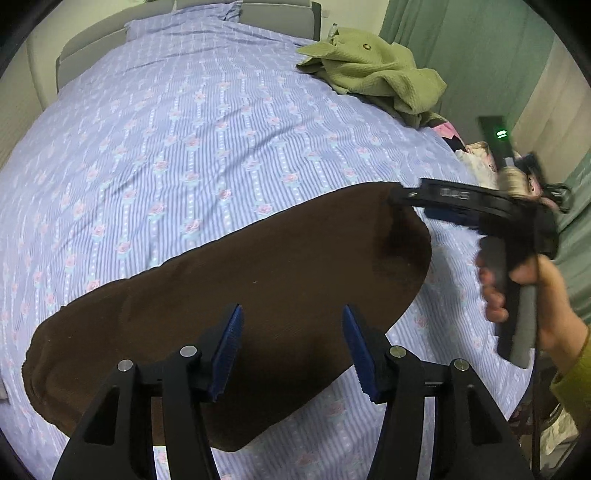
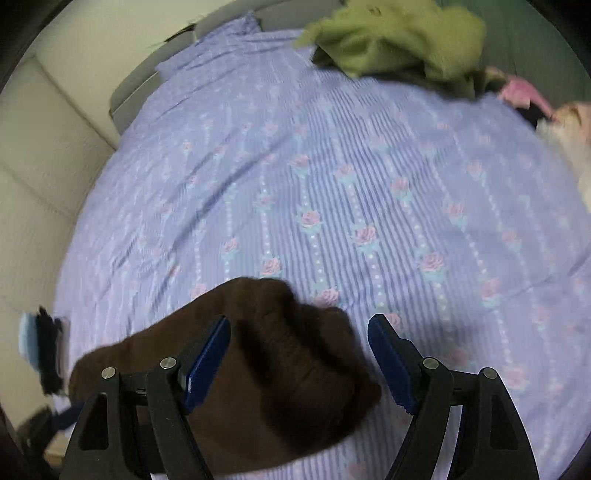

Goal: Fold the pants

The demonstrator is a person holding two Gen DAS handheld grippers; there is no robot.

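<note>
I see soft dark-brown knit pants (image 1: pixel 236 295) folded oblong on the striped floral lavender bedsheet (image 1: pixel 184 140), a crumpled green towel (image 1: pixel 380 74) beyond, with left gripper (image 1: pixel 291 354) and right gripper (image 2: pixel 299 362) both spread, empty.

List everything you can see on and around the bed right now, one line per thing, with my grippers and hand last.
Dark brown fabric pants: one, brown, lying flat across the near part of the bed, under both grippers.
Lilac striped bedsheet with pink roses: one, lilac, covering the whole bed.
Crumpled olive-green knitted garment: one, green, far right part of the bed.
Pink and white printed fabric: one heap, at the bed's right edge; what it is I cannot tell.
Grey padded headboard: one, grey, at the far end.
Green curtain: one, green, beyond the bed on the right.
Left gripper: black with blue pads, jaws open above the pants.
Right gripper: same build, jaws open over the pants' end.
Right hand: one, holding the right gripper's handle.
</note>
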